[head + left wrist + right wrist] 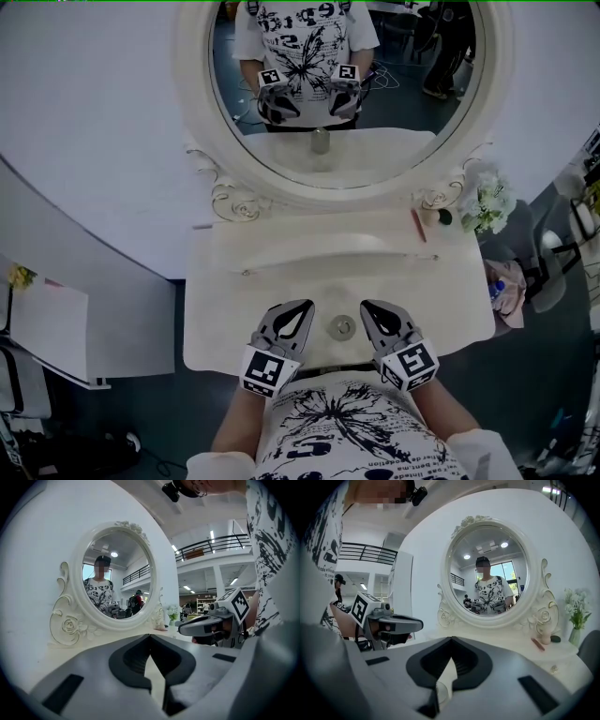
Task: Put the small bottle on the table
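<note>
The small bottle stands upright on the white dressing table near its front edge. I see it from above as a small round top, and its reflection shows in the mirror. My left gripper is just to its left and my right gripper just to its right. Both are apart from the bottle, with the jaws shut and nothing between them. In the left gripper view the left gripper points at the mirror, and the right gripper shows at the right. The right gripper view shows the right gripper and the left gripper.
A round mirror in an ornate white frame stands at the back of the table. At the back right lie a pink stick and a small dark thing, beside a vase of white flowers. A white cabinet stands to the left.
</note>
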Motion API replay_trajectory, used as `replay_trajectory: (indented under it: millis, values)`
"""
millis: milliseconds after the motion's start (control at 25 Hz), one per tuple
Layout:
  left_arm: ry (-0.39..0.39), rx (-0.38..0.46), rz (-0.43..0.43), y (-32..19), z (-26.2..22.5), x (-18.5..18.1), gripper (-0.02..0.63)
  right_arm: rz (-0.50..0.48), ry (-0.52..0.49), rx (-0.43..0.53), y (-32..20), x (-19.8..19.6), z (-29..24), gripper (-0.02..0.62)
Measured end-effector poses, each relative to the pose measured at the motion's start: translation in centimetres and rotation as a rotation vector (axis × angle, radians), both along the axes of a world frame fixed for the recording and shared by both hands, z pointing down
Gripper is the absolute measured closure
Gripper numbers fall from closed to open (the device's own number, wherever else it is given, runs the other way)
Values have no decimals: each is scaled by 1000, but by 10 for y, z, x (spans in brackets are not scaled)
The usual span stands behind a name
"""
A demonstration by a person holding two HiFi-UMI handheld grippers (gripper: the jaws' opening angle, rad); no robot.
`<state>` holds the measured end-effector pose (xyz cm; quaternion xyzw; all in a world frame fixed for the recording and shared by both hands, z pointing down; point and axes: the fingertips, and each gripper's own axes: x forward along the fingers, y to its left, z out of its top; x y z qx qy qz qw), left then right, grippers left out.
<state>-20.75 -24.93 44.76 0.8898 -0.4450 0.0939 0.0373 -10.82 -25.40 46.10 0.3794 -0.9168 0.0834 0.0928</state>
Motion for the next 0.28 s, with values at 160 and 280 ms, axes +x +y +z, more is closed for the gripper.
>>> replay_trajectory:
  millis: [160,280]
  values:
    - [-12,3,7,1,2,3,586,-2,1,-8,1,0,3,578]
    - [-6,5,10,1,2,5,586,-12,7,-12,3,0,6,578]
